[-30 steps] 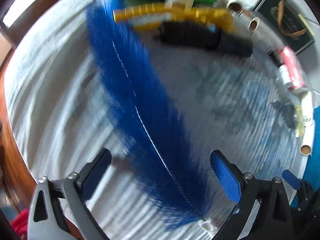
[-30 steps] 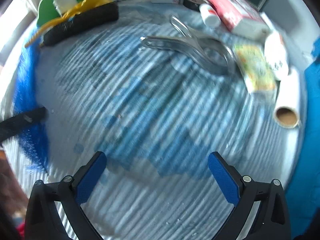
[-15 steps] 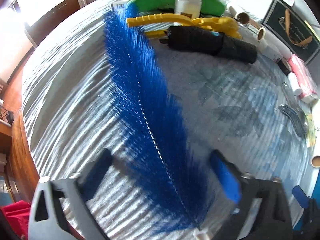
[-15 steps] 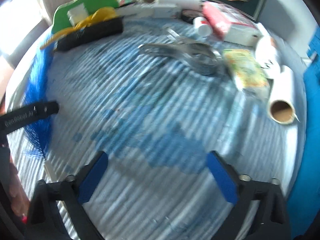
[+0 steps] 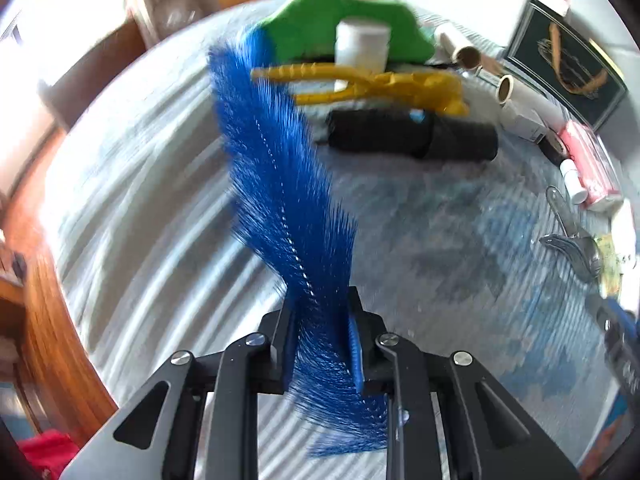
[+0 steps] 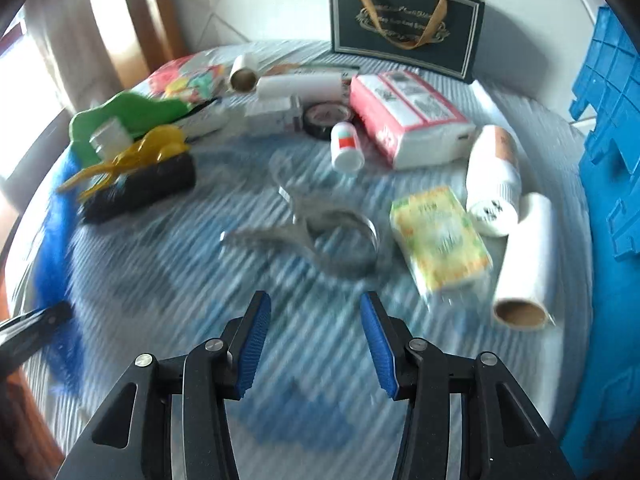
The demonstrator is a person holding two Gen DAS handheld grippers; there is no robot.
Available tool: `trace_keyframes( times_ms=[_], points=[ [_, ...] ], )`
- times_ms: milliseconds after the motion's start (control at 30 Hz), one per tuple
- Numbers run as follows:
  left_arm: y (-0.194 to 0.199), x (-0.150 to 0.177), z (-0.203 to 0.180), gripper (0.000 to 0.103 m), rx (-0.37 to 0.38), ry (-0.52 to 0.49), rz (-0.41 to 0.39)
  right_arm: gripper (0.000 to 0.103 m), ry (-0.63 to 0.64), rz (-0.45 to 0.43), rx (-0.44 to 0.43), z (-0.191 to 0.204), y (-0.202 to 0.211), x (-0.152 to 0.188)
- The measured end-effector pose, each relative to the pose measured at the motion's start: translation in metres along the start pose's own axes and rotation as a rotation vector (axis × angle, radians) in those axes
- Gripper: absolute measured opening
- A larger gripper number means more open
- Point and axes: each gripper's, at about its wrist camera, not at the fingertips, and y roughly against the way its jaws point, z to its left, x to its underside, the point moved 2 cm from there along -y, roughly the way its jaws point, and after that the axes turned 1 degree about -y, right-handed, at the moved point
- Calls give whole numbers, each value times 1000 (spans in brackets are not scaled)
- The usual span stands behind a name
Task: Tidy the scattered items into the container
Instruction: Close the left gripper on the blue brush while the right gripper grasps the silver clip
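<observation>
My left gripper (image 5: 320, 344) is shut on the lower part of a long blue bristle brush (image 5: 276, 184), which stretches away from the fingers over the striped cloth toward a green foam piece (image 5: 316, 20). The brush also shows at the left edge of the right wrist view (image 6: 56, 240). My right gripper (image 6: 314, 340) is open and empty above the cloth, a little short of clear plastic tongs (image 6: 320, 224). A blue plastic crate (image 6: 608, 184) stands at the right edge.
Scattered on the table: yellow tongs (image 5: 372, 80), a black roll (image 5: 412, 136), a white jar (image 5: 362, 46), a pink tissue pack (image 6: 404, 118), a yellow packet (image 6: 440, 236), paper rolls (image 6: 524, 268), a small bottle (image 6: 346, 146), a dark gift bag (image 6: 404, 24). The table's wooden edge (image 5: 44, 320) is at left.
My left gripper closed on the blue brush, which was lying between the open fingers before. My right gripper narrowed its opening and tilted up, bringing the gift bag and crate into view.
</observation>
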Motion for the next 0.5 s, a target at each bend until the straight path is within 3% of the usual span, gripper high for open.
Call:
trace_keyframes(
  times_ms=[100,167,233,300,367,433,500],
  points=[
    [1,-6,12,21,26,2,3,49,-57,-58,31,-6,2,-8],
    [-12,-6,27,21,56,42,54,51,-118,-16,4,-11,-10,-12],
    [-22,-3,38,19,37,47,80,50,-112,-25,-17,-4,-13,-16],
    [-25,3,44,19,48,46,91,39,-55,24,-116,18,-13,-13],
    [-25,5,46,19,42,18,91,28,-18,119,-298,44,-11,-2],
    [-21,6,50,19,26,-3,87,28,51,123,-348,64,3,8],
    [-17,5,56,19,8,-17,78,28,66,88,-342,67,15,8]
  ],
)
